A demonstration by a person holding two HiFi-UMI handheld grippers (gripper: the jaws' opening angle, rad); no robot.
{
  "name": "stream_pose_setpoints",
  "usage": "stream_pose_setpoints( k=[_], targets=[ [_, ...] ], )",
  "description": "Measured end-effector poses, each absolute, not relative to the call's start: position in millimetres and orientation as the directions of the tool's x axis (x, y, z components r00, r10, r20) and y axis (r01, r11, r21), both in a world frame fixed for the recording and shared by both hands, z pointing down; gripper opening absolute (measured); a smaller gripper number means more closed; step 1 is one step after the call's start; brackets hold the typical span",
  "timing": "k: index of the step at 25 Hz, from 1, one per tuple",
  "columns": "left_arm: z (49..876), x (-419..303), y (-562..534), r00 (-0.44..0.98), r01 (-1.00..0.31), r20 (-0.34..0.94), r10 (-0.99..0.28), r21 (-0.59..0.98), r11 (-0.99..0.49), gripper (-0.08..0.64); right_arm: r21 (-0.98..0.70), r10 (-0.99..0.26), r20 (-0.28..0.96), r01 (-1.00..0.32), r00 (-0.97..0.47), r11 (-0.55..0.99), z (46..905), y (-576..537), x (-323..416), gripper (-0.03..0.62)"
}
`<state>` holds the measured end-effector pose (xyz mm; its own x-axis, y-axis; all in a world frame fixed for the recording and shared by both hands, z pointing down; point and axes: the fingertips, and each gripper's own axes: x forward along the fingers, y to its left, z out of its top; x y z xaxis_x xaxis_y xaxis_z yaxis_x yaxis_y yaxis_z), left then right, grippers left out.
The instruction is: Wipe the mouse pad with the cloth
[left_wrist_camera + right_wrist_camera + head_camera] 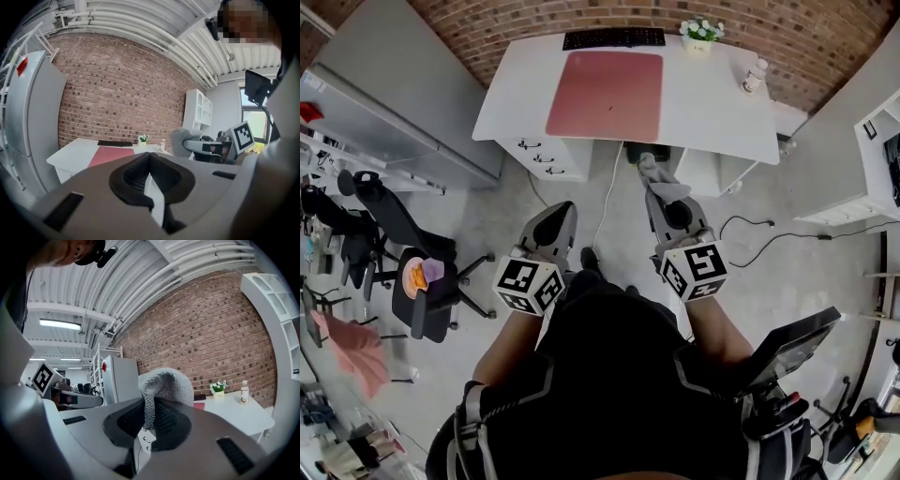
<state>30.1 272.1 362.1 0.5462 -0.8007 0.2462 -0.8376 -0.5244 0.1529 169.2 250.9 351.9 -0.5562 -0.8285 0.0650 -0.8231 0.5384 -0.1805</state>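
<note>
Two grippers hang over open grey floor in the head view, both short of the white desk (712,103) at top centre. The left gripper (555,223) sits lower. The right gripper (661,192) reaches closer, and its grey cloth (651,170) is near the desk's front edge. The mouse pad (607,94), a flat pink rectangle, lies mid-desk with nothing on it. A black keyboard (613,38) lies just past its far edge. Potted flowers (701,33) and a bottle (754,77) stand apart at the desk's upper right. A black office chair (403,244) stands at the left, and a white cable (605,202) trails across the floor between the grippers.

In the left gripper view, the left gripper (149,161) has its ribbed jaws pressed together on nothing. The mouse pad (110,154) shows left of centre and the cloth (180,140) at the right.

In the right gripper view, the right gripper (150,413) is clenched on the knitted cloth (164,380), which bulges above the jaws. A sliver of the mouse pad (199,405) shows just right of it.
</note>
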Motion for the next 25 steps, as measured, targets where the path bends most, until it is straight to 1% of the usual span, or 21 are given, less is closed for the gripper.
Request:
stream_pose_setpoints(
  k=[7, 13, 19, 22, 25],
  targets=[
    [372, 22, 212, 0.598, -0.801, 0.217, -0.772, 0.186, -0.569, 0.005, -0.141, -0.838, 0.09, -0.84, -0.538, 0.524, 355, 198, 147, 0.029],
    [364, -2, 149, 0.612, -0.791, 0.224, -0.758, 0.169, -0.589, 0.005, -0.124, -0.842, 0.107, -0.847, -0.529, 0.516, 349, 142, 120, 0.029],
    [376, -38, 103, 0.606, -0.794, 0.217, -0.765, 0.215, -0.568, 0.005, -0.139, -0.833, 0.193, -0.855, -0.518, 0.5, 369, 93, 85, 0.029],
    [381, -66, 80, 0.592, -0.799, 0.196, -0.782, 0.267, -0.538, 0.005, -0.11, -0.808, 0.234, -0.84, -0.541, 0.531, 381, 71, 60, 0.029],
    [395, -99, 61, 0.542, -0.833, 0.211, -0.813, 0.259, -0.488, 0.005, -0.083, -0.773, 0.288, -0.819, -0.565, 0.567, 405, 49, 36, 0.029]
  ],
)
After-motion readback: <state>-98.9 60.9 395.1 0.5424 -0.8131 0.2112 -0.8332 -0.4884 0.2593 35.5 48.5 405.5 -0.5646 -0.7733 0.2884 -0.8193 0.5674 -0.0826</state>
